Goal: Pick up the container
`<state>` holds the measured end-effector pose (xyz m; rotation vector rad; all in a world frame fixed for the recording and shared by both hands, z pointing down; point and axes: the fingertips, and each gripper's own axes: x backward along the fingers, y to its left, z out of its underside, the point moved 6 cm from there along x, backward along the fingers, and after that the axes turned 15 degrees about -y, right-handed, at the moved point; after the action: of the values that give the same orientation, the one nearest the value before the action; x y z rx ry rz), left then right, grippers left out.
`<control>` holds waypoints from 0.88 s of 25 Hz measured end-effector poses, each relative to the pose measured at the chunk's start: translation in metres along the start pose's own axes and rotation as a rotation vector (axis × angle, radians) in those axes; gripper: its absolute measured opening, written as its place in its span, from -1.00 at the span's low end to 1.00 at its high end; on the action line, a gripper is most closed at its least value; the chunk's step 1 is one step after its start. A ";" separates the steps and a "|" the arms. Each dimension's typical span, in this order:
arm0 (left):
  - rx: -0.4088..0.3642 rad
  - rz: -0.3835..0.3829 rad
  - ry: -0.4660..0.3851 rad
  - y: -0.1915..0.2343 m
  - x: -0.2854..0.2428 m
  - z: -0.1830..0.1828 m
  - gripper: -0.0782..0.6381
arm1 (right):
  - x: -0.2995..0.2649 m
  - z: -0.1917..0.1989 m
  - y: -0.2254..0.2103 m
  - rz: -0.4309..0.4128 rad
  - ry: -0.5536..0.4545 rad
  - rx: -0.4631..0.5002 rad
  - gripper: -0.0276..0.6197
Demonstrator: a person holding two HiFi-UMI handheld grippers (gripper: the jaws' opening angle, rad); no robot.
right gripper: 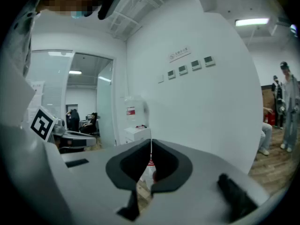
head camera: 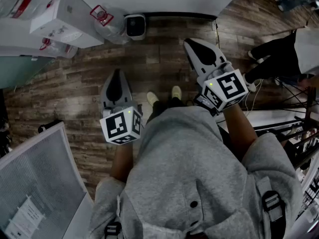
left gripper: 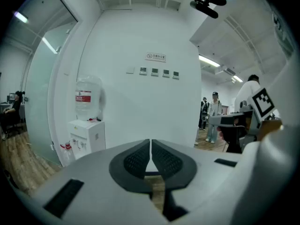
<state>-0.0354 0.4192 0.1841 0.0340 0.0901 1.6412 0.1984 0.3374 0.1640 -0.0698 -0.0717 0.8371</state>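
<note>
Wood-plank flooring [head camera: 164, 68] is running ahead to a white wall. Over it, the left gripper [head camera: 117, 74] and right gripper [head camera: 192, 45] are both hovering with jaws pressed together on nothing. Further out, what I am judging to be the container [head camera: 135, 26] is sitting at the wall's foot beside a clear jug [head camera: 112, 24], well apart from both. Doing this well is calling for stepping closer and spreading one claw's jaws early.

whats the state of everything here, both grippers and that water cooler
left hand-held gripper: shut, nothing between its jaws
right hand-held gripper: shut, nothing between its jaws
water dispenser: upright by the white wall
water bottle: seated on top of the dispenser, fill level unclear
</note>
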 end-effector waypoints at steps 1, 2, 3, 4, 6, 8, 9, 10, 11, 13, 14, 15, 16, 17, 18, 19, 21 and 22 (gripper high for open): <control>-0.006 -0.001 0.003 0.000 -0.001 -0.001 -0.71 | 0.002 0.003 0.002 0.027 -0.006 -0.026 -0.84; -0.009 -0.002 0.006 -0.001 -0.002 -0.002 -0.71 | 0.004 0.005 0.005 0.049 -0.012 -0.049 -0.83; -0.008 -0.001 0.008 -0.001 -0.002 -0.004 -0.71 | 0.005 0.006 0.008 0.062 -0.016 -0.067 -0.84; -0.003 0.000 0.009 -0.001 -0.003 -0.005 -0.71 | 0.005 0.007 0.011 0.065 -0.018 -0.075 -0.83; 0.009 0.003 0.005 -0.001 -0.005 -0.007 -0.71 | 0.003 0.007 0.017 0.053 -0.017 -0.069 -0.84; 0.005 0.005 -0.002 -0.001 -0.006 -0.008 -0.71 | -0.001 0.007 0.021 0.041 -0.016 -0.063 -0.84; -0.004 0.006 -0.006 -0.001 -0.006 -0.008 -0.71 | -0.002 0.009 0.022 0.041 -0.018 -0.069 -0.84; -0.011 0.008 -0.009 -0.002 -0.006 -0.008 -0.71 | -0.002 0.010 0.023 0.046 -0.021 -0.085 -0.84; -0.013 0.011 -0.010 -0.002 -0.006 -0.009 -0.71 | -0.002 0.011 0.023 0.051 -0.025 -0.108 -0.83; -0.010 0.013 -0.012 0.001 -0.005 -0.010 -0.71 | -0.004 0.013 0.025 0.058 -0.028 -0.149 -0.83; -0.008 0.012 -0.014 0.004 -0.005 -0.011 -0.71 | -0.006 0.013 0.027 0.059 -0.028 -0.155 -0.84; -0.006 0.010 -0.015 0.007 -0.004 -0.011 -0.71 | -0.008 0.014 0.029 0.057 -0.026 -0.152 -0.84; -0.004 0.007 -0.016 0.011 -0.003 -0.011 -0.71 | -0.010 0.014 0.032 0.055 -0.024 -0.145 -0.84; -0.002 0.004 -0.017 0.014 -0.002 -0.012 -0.71 | -0.013 0.014 0.035 0.054 -0.024 -0.137 -0.84; 0.001 0.001 -0.017 0.018 -0.002 -0.012 -0.71 | -0.015 0.014 0.038 0.054 -0.025 -0.130 -0.84; 0.003 -0.001 -0.017 0.022 -0.001 -0.012 -0.71 | -0.017 0.014 0.040 0.054 -0.026 -0.125 -0.84; 0.009 -0.002 -0.018 0.029 -0.001 -0.013 -0.71 | -0.022 0.015 0.045 0.048 -0.030 -0.125 -0.84; 0.011 -0.002 -0.020 0.033 -0.001 -0.013 -0.71 | -0.025 0.015 0.049 0.039 -0.034 -0.128 -0.84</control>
<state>-0.0688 0.4153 0.1737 0.0591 0.0841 1.6379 0.1442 0.3520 0.1738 -0.1778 -0.1562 0.8720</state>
